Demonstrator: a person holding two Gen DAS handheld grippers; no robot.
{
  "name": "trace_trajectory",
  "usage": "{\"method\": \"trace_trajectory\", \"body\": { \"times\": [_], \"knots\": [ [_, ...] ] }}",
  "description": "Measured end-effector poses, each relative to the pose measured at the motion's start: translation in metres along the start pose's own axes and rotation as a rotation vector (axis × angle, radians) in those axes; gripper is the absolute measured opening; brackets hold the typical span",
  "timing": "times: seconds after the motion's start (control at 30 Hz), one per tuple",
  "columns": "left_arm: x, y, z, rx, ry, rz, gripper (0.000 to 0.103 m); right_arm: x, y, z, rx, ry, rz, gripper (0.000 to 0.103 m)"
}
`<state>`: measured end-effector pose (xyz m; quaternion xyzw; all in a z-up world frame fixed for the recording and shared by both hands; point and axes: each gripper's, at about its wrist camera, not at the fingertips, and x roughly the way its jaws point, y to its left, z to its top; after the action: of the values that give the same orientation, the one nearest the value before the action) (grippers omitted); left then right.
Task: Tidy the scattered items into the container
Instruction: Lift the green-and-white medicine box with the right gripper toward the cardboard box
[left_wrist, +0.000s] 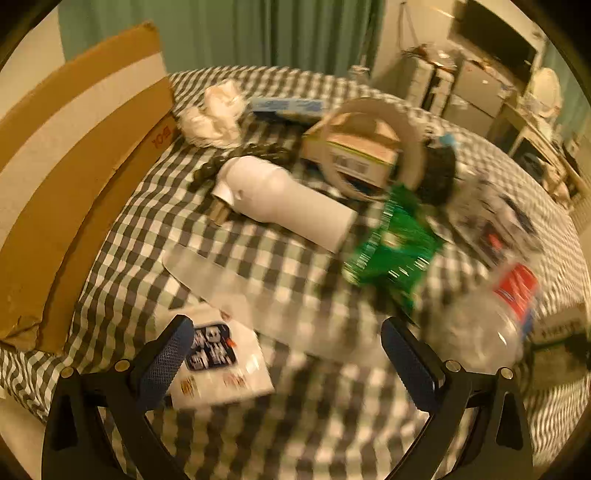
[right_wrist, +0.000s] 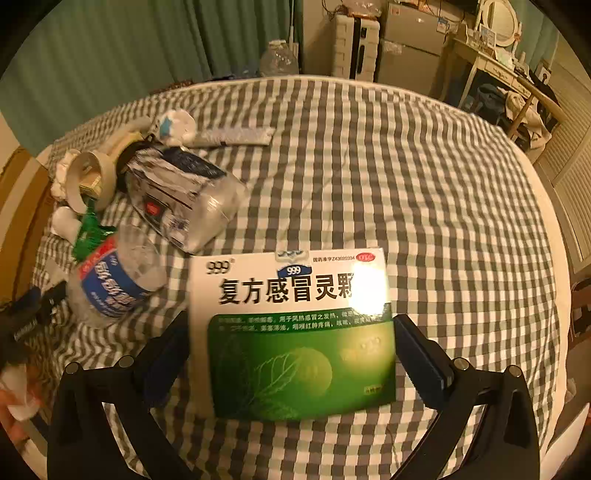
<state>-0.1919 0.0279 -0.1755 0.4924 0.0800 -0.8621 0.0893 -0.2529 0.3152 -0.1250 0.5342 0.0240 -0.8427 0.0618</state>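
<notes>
A brown cardboard box (left_wrist: 74, 166) stands open at the left edge of the checked bed. Scattered beside it are a white cylinder (left_wrist: 288, 206), a tape roll (left_wrist: 373, 144) leaning on a small carton (left_wrist: 351, 155), a green packet (left_wrist: 391, 251), a clear bottle (left_wrist: 491, 325) and a white sachet (left_wrist: 218, 365). My left gripper (left_wrist: 286, 339) hovers open above the sheet, its left finger over the sachet, holding nothing. In the right wrist view a green and white medicine box (right_wrist: 295, 332) lies flat on the sheet between the wide-open fingers of my right gripper (right_wrist: 291, 328). The bottle (right_wrist: 114, 280) lies just left of it.
White crumpled cloth (left_wrist: 218, 114), a blue pack (left_wrist: 284, 107) and dark beads (left_wrist: 240, 158) lie at the far side of the pile. Crumpled clear packaging (right_wrist: 181, 199) lies behind the bottle. A person's hand (right_wrist: 14, 391) shows at the lower left. Furniture (right_wrist: 406, 48) stands beyond the bed.
</notes>
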Motion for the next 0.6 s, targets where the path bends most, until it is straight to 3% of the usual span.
{"method": "trace_trajectory", "body": {
  "times": [0.2,0.27,0.33,0.4,0.43,0.5,0.6],
  "knots": [
    [0.020,0.020,0.014,-0.043,0.068,-0.043,0.103,0.013,-0.005,0.001,0.032,0.041,0.031,0.103],
    [0.025,0.028,0.017,-0.073,0.079,-0.057,0.103,0.016,-0.006,0.002,0.042,0.048,0.047,0.098],
    [0.030,0.032,0.022,-0.084,0.092,-0.053,0.092,0.016,-0.005,0.003,0.044,0.042,0.048,0.094],
    [0.033,0.033,0.024,-0.079,0.097,-0.006,0.066,0.016,-0.002,0.004,0.036,0.036,0.039,0.094],
    [0.032,0.033,0.025,-0.079,0.098,-0.005,0.061,0.015,0.000,0.004,0.030,0.032,0.035,0.094],
    [0.028,0.035,0.027,-0.084,0.097,-0.045,0.036,0.012,0.001,0.005,0.025,0.017,0.027,0.093],
    [0.023,0.040,0.027,-0.106,0.111,-0.097,0.025,0.006,0.004,0.005,0.016,-0.012,0.022,0.093]
  ]
}}
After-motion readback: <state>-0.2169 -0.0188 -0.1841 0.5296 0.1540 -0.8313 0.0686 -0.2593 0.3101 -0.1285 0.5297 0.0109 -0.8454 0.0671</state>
